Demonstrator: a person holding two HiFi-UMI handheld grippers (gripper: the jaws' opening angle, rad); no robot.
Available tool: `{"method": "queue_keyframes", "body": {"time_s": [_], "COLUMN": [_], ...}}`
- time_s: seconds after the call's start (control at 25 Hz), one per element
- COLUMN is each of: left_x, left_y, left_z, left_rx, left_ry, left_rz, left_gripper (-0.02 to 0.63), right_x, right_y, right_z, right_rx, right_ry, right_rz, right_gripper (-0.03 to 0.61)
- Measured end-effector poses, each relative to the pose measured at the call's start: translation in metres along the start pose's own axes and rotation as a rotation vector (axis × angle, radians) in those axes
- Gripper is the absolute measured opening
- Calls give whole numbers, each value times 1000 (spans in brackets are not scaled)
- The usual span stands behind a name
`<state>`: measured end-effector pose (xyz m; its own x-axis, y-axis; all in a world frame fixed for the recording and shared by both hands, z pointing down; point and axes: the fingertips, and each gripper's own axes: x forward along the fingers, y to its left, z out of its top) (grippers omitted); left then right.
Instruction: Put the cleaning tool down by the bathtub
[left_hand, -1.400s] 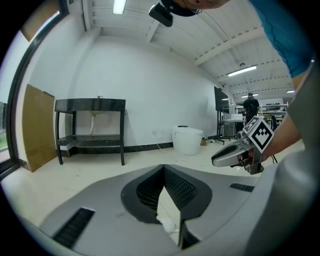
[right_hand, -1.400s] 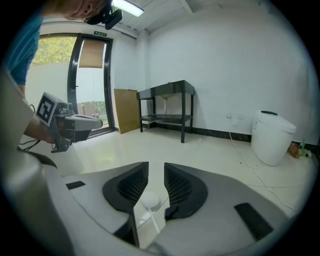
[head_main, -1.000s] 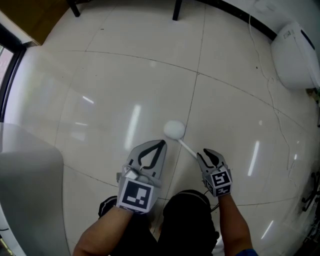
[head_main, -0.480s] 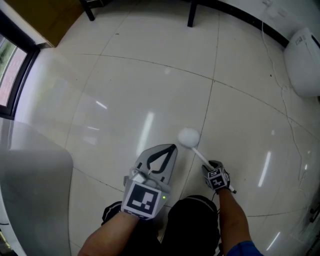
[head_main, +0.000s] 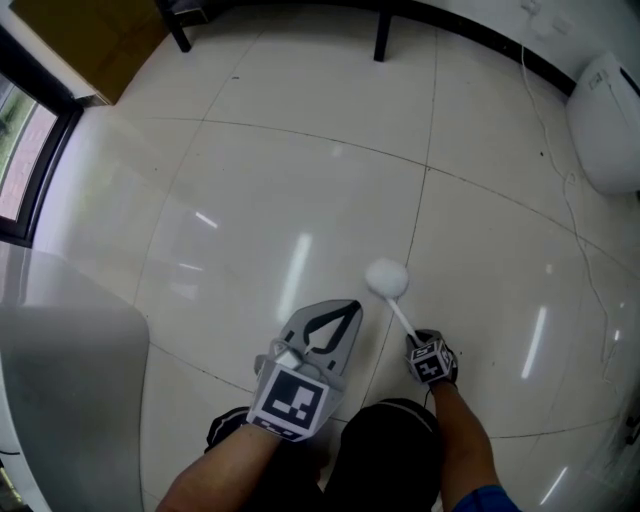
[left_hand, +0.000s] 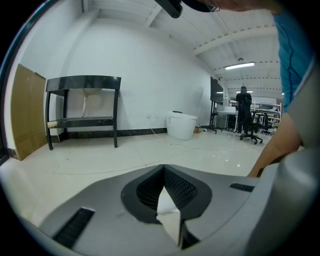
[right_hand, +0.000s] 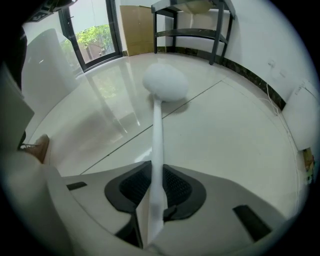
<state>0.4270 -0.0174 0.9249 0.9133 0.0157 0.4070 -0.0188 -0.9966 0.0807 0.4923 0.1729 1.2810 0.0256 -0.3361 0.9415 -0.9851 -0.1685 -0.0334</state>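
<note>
The right gripper (head_main: 416, 342) is closing its 2 jaws on the thin brush (head_main: 386, 278) handle, which could be slipping out and falling before reaching the tub (head_main: 60, 400).

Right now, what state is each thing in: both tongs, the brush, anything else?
Right tongs: closing, pads on the brush handle.
Left tongs: shut, nothing between them.
Brush: held by its handle, round head pointing away from the person, not yet put down; whether the head touches the floor is unclear.
Tub: at the left, apart from the brush.
Toilet: lid looks down.
</note>
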Motion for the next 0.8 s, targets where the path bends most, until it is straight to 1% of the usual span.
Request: {"method": "queue_keyframes", "body": {"time_s": [0.08, 0.16, 0.28, 0.36, 0.48, 0.56, 0.6, 0.68, 0.72, 0.8], "left_x": [3, 5, 4, -1, -19, -37, -48, -75, -89, -118], "left_y": [1, 1, 2, 7, 10, 1, -3, -10, -12, -16], "left_z": [0, 1, 0, -3, -1, 2, 5, 19, 32, 71], "left_rx": [2, 9, -1, 2, -4, -34, -63, -146, -178, -202], "left_ry": [0, -3, 3, 18, 44, 54, 61, 73, 68, 35], "left_rz": [0, -3, -2, 24, 78, 83, 87, 104, 111, 117], "left_gripper": [0, 0, 0, 0, 0, 0, 0, 0, 0, 0], "right_x": [-8, -22, -51, -80, -140, -188, -213, -263, -288, -336], "right_y": [-5, -13, -20, -21, -14, -1, 6, 21, 26, 34], "right_z": [9, 23, 42, 63, 102, 116, 121, 132, 141, 166], "right_rx": [30, 41, 69, 66, 31, 8, -6, -37, -48, -46], "right_ry": [-34, -90, -172, -225, -298, -324, -328, -335, -346, -383], "right_rz": [-24, -60, -91, -112, -126, -126, -127, -139, -152, -188], "right_gripper": [89, 89, 89, 89, 89, 89, 89, 89, 89, 89]}}
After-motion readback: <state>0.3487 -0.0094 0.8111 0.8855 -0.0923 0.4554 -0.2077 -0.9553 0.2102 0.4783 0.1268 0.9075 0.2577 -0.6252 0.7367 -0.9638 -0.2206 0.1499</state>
